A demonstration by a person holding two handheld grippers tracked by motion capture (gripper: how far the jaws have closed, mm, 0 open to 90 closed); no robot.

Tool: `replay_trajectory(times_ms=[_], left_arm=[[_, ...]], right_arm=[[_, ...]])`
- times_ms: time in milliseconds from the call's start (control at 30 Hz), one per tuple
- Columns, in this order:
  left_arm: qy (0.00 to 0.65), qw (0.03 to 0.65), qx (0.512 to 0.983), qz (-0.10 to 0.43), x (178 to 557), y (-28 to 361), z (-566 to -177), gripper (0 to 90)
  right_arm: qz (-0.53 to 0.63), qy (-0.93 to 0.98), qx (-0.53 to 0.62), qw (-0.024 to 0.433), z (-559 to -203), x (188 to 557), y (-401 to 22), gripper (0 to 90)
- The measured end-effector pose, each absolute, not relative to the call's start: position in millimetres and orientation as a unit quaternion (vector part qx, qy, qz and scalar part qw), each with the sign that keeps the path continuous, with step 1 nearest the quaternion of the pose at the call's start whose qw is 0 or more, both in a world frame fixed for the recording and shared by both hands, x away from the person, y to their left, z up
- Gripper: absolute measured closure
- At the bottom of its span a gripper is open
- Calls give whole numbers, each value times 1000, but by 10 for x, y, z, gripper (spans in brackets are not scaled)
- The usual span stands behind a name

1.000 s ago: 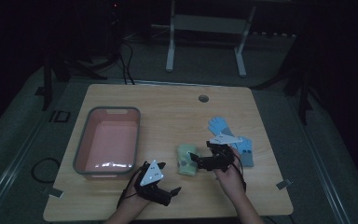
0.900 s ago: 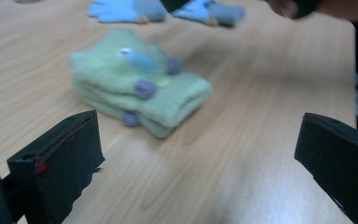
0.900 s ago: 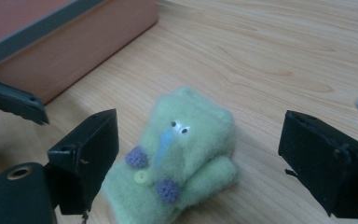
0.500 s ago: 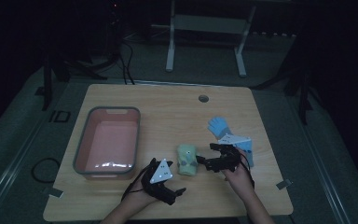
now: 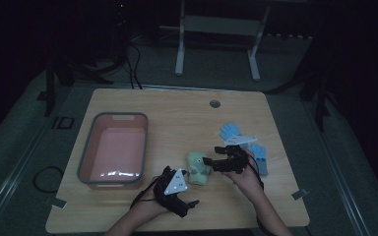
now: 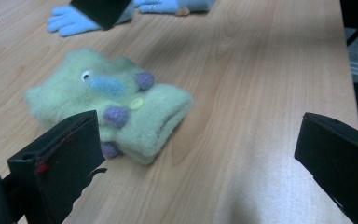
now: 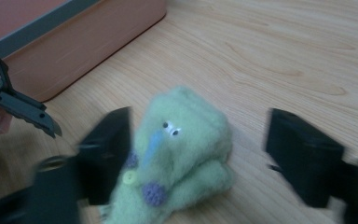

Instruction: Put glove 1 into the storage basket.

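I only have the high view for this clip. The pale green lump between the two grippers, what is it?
Observer: A fuzzy green mitten with a sewn-on eye, a blue nose and purple bobbles.
Operator: Is the right gripper gripping it?
Observer: No. In the right gripper view, the right gripper has its jaws spread on either side of the mitten, not closed on it.
Operator: And the left gripper?
Observer: The left gripper is open too; the mitten lies by one jaw.

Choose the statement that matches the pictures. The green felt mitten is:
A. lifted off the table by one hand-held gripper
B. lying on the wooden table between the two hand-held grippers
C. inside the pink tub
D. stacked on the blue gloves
B: the green mitten rests on the table, with the left hand-held gripper and the right hand-held gripper on either side, both open.
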State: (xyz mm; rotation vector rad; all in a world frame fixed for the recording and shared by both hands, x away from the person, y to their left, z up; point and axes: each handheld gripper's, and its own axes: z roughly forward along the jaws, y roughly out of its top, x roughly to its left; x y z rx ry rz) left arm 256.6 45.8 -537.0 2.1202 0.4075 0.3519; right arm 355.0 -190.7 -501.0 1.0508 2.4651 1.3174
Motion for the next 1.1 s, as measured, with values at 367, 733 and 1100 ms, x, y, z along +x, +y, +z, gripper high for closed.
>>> replay_trajectory(times_ms=[367, 733, 1100], left_arm=[[105, 446, 872, 172, 2689, 350, -5405, 341], [51, 371, 902, 216, 2832, 243, -5571, 454], [37, 349, 897, 270, 2903, 196, -5657, 608]], right_arm=[[421, 835, 352, 48, -5183, 3775, -1785, 384], [395, 839, 374, -18, -5475, 3941, -1684, 395], [398, 831, 385, -49, -5544, 3957, -1674, 514]])
